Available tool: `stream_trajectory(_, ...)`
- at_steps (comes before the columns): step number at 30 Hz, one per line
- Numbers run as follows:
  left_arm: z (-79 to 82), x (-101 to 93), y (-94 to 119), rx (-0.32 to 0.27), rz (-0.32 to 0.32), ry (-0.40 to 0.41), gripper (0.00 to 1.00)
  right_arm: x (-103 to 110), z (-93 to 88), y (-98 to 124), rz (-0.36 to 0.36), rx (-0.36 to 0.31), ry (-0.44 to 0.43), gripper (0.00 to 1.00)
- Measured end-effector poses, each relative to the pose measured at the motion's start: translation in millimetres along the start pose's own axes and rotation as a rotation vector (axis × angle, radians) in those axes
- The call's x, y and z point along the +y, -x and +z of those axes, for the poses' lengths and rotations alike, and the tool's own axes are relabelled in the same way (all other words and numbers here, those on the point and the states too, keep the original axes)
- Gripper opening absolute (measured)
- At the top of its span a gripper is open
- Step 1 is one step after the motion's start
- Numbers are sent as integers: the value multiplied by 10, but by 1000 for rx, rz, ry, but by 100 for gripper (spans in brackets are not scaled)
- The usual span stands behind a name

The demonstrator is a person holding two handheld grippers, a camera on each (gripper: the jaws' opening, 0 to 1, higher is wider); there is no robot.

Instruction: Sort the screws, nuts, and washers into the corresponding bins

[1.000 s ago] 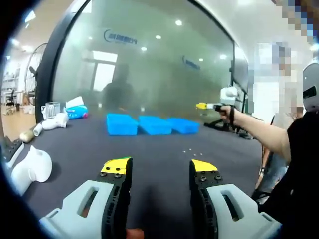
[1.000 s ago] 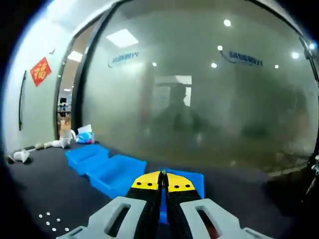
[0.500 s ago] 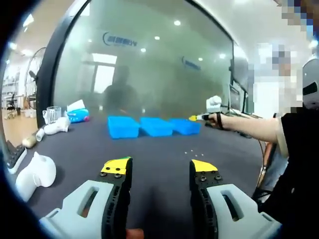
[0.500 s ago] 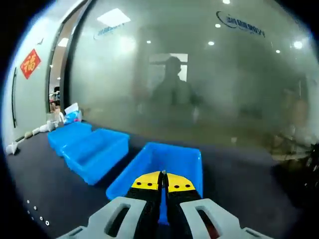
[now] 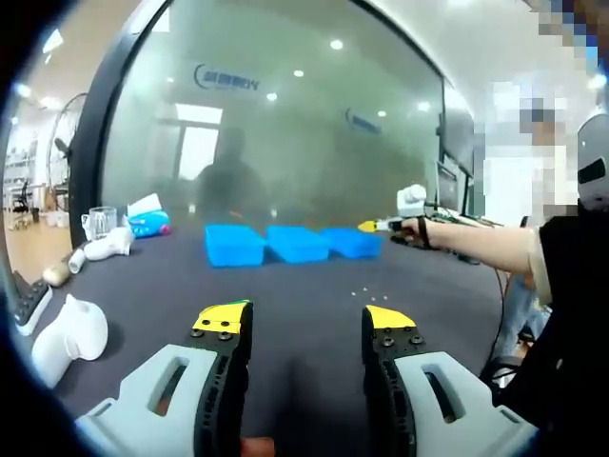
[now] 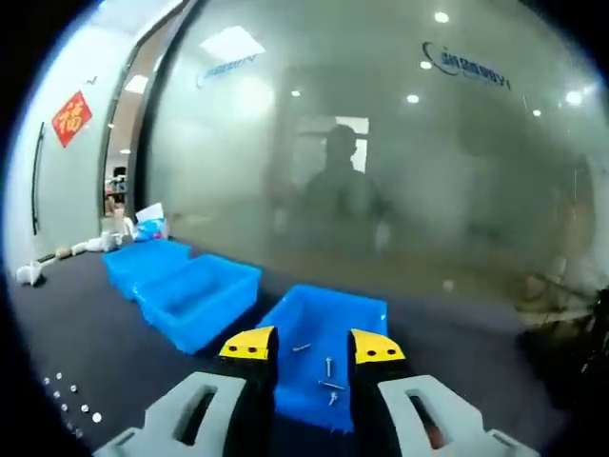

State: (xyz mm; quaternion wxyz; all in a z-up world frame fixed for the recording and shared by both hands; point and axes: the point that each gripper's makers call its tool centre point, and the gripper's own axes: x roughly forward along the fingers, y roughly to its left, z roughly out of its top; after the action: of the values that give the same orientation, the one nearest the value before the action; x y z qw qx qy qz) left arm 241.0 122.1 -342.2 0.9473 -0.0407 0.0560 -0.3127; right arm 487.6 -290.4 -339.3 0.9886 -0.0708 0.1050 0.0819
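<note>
Three blue bins stand in a row on the dark table: in the right gripper view the nearest bin holds a few screws, with the middle bin and far bin to its left. My right gripper hovers open just above the nearest bin, nothing between its fingers. Loose small parts lie on the table at lower left. In the left gripper view my left gripper stands open over bare table; the bins sit ahead, the loose parts right of centre, and the right gripper is held over the rightmost bin.
White objects and a white bottle lie at the table's left side, with a tissue pack and a glass jug behind. A frosted glass wall backs the table. A person's arm reaches in from the right.
My right gripper has opened over the nearest bin, and screws now lie in that bin. The left gripper has stayed put and open.
</note>
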Motion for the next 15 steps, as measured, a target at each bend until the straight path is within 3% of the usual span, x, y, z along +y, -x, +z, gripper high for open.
stream_trajectory(7, 9, -7, 5, -3, -2, 0, 45, 171, -20, 459, 60, -50, 26, 27)
stream_trajectory(12, 11, 0, 5, -5, 0, -2, 45, 434, -135, 982, 122, -78, 86, 27)
stream_trajectory(15, 22, 21, 18, -8, 5, -1, 45, 572, -224, 1239, 162, -78, 57, 28)
